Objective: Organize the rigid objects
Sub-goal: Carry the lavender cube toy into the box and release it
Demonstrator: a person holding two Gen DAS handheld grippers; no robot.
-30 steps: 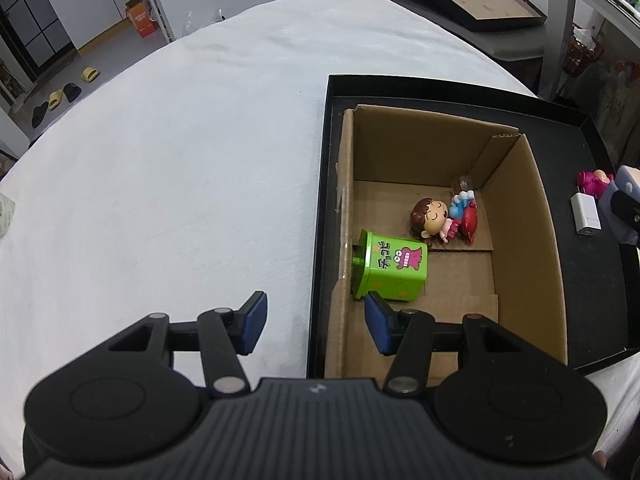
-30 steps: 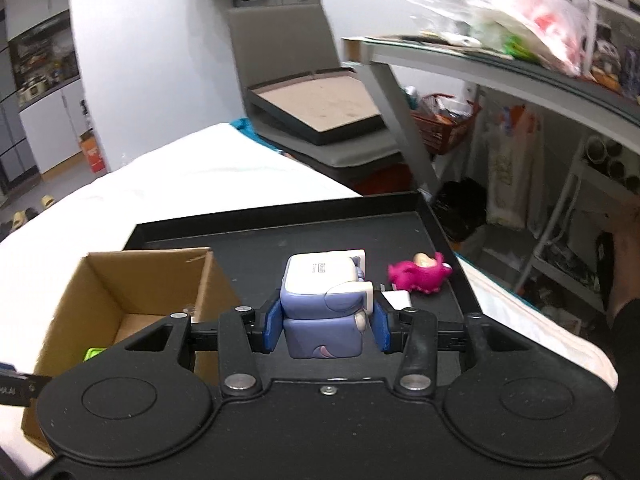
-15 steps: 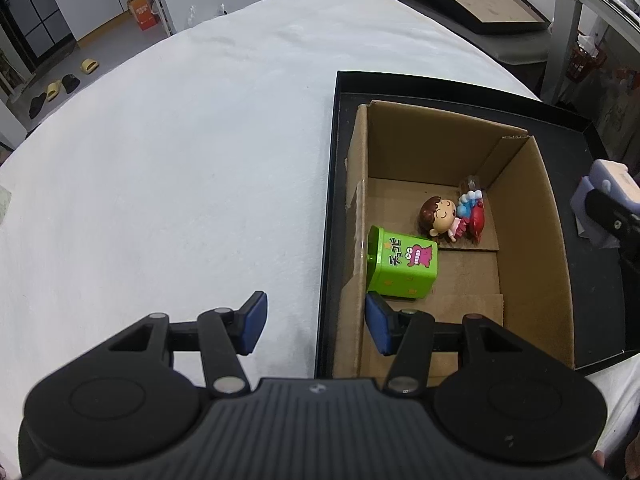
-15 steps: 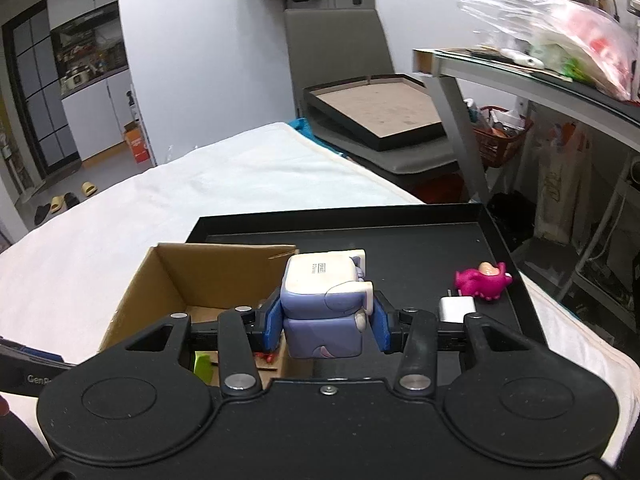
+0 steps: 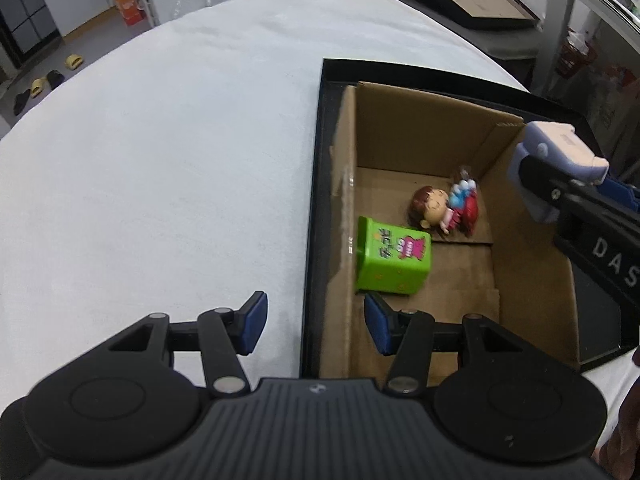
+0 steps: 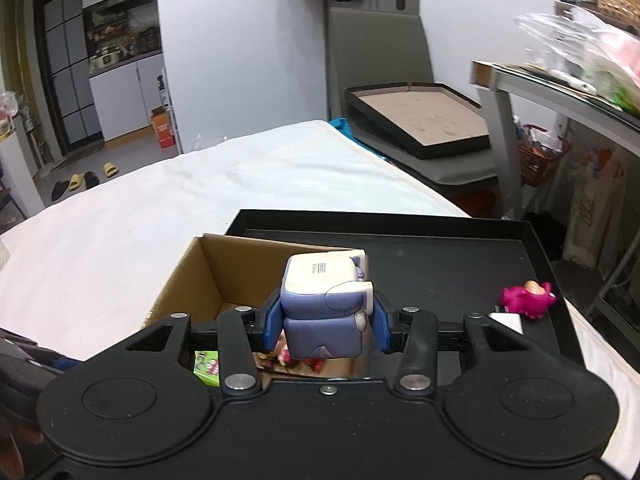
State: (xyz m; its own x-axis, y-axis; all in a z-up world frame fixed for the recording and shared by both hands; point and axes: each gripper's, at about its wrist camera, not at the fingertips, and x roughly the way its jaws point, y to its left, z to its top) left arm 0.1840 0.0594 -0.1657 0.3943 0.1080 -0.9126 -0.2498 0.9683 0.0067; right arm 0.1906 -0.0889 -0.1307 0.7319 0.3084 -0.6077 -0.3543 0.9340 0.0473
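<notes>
A cardboard box stands open on a black tray. Inside it lie a green toy bin and a brown-haired doll. My right gripper is shut on a purple-and-white block toy, which hangs over the box's right wall. My left gripper is open with nothing between its fingers, straddling the box's near left wall. A pink figure and a small white block lie on the tray to the right.
A white cloth covers the table left of the tray. Behind stand a grey chair bearing another shallow tray, and a metal shelf at the right. A hand shows at the lower right.
My right gripper has carried the block toy leftward from above the tray to over the box. The left gripper has barely shifted.
</notes>
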